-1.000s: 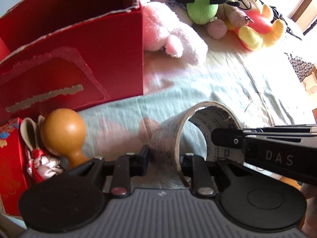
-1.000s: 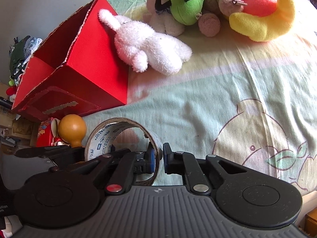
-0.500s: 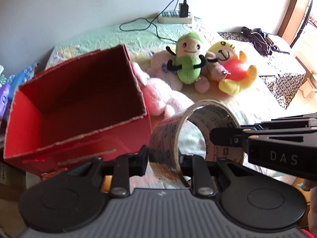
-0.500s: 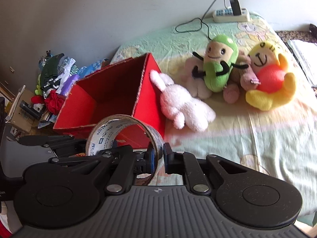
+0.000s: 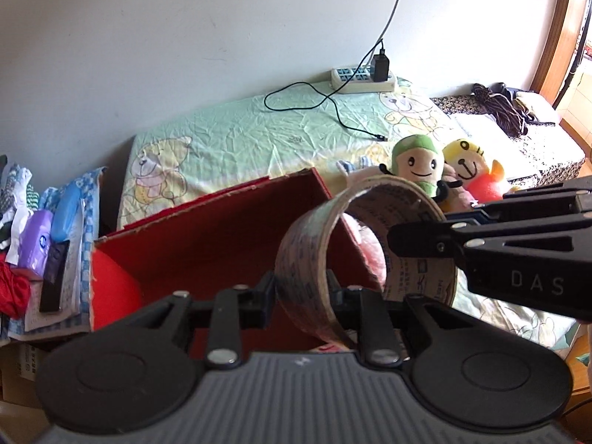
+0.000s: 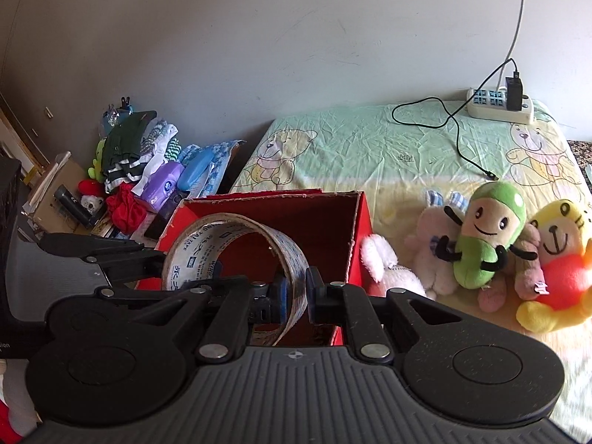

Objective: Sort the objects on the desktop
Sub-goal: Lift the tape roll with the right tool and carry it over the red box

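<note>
Tape roll [image 5: 364, 255] held in the air by both grippers at once, above the open red box [image 5: 207, 244], ring axis roughly horizontal. Left gripper [image 5: 300, 294] clamps the ring wall near its lower edge: one finger outside, one inside the hoop, jaws closed onto the tape band. Right gripper [image 6: 296, 296] pinches the opposite side of the same ring wall, blue-padded finger inside, other finger outside, jaws clenched on it. In the left wrist view the right gripper's black fingers, marked "DAS", come in from the right edge and reach the roll's rim; in the right wrist view the left gripper comes in from the left likewise. Box stands on the bed sheet [image 6: 370, 148], opening up, interior red, a rounded red shape in its left corner. Beside the box on the sheet: white plush [image 6: 388, 270], pink plush, green plush [image 6: 484, 236], yellow plush [image 6: 558, 255], bunched together. Power strip [image 6: 499, 105] with charger and black cable at the wall end of the bed. Pile of clothes and packets [image 6: 148, 174] left of the bed
</note>
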